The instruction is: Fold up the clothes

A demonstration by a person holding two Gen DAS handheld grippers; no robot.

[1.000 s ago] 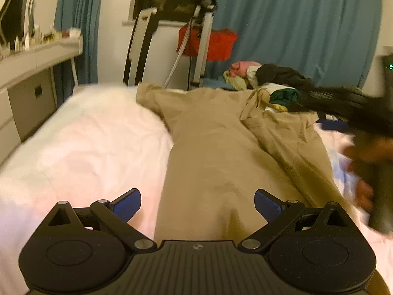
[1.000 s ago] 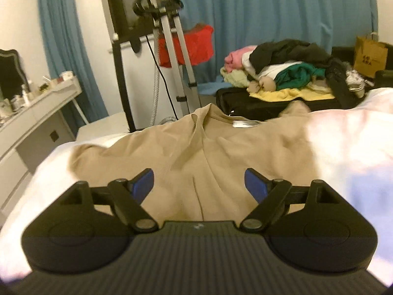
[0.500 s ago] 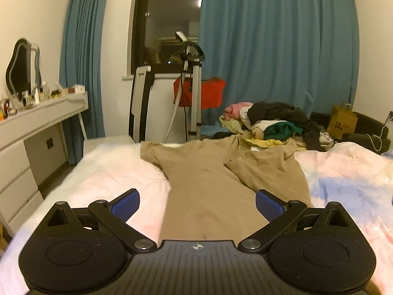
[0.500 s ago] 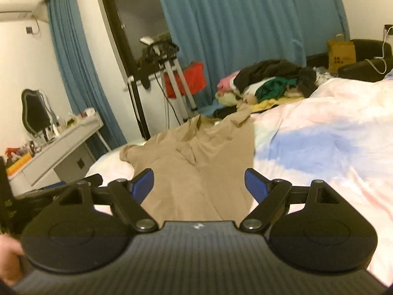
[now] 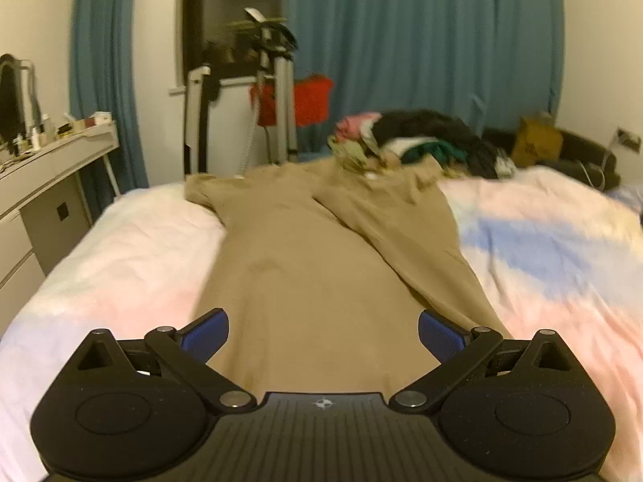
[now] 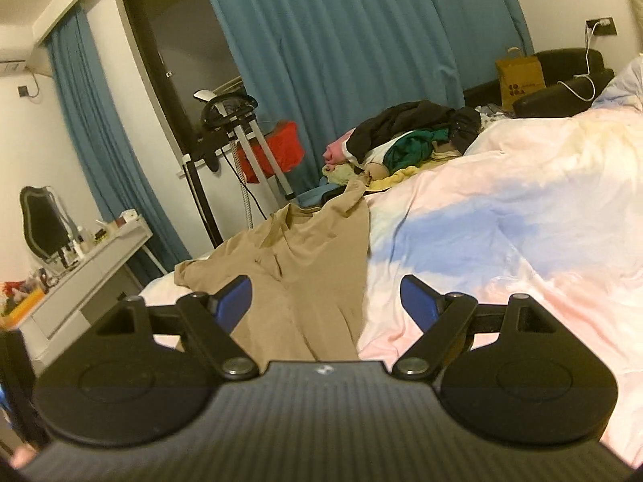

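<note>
Tan garment (image 5: 321,265) lies spread lengthwise on the bed (image 5: 120,257), running from directly under the left gripper (image 5: 323,331) toward 12 o'clock in the left wrist view. Its near hem fills the gap between the blue pads (image 5: 203,335); no contact visible.

In the right wrist view the same tan garment (image 6: 305,281) sits at 11 to 12 o'clock of the right gripper (image 6: 325,301), with the right edge of the cloth roughly on the gripper's centre line. The right-hand pad (image 6: 418,299) is over bare pastel bedcover (image 6: 502,217).

Left gripper: jaws spread wide, nothing between them. Right gripper: jaws also spread wide, holding nothing. Both are held above the bed, pointing along the garment toward the blue curtain (image 5: 422,48). The left looks level; the right view is tilted, horizon rising to the right. A bit of skin shows at 7 o'clock in the right view; too little to say more.

Garment appearance: plain tan, mostly flat, one side folded diagonally over the body, forming an overlapping panel on the right. A sleeve sticks out at 10 o'clock. The far end reaches the clothes pile (image 5: 410,140) beyond the bed's edge.
</note>
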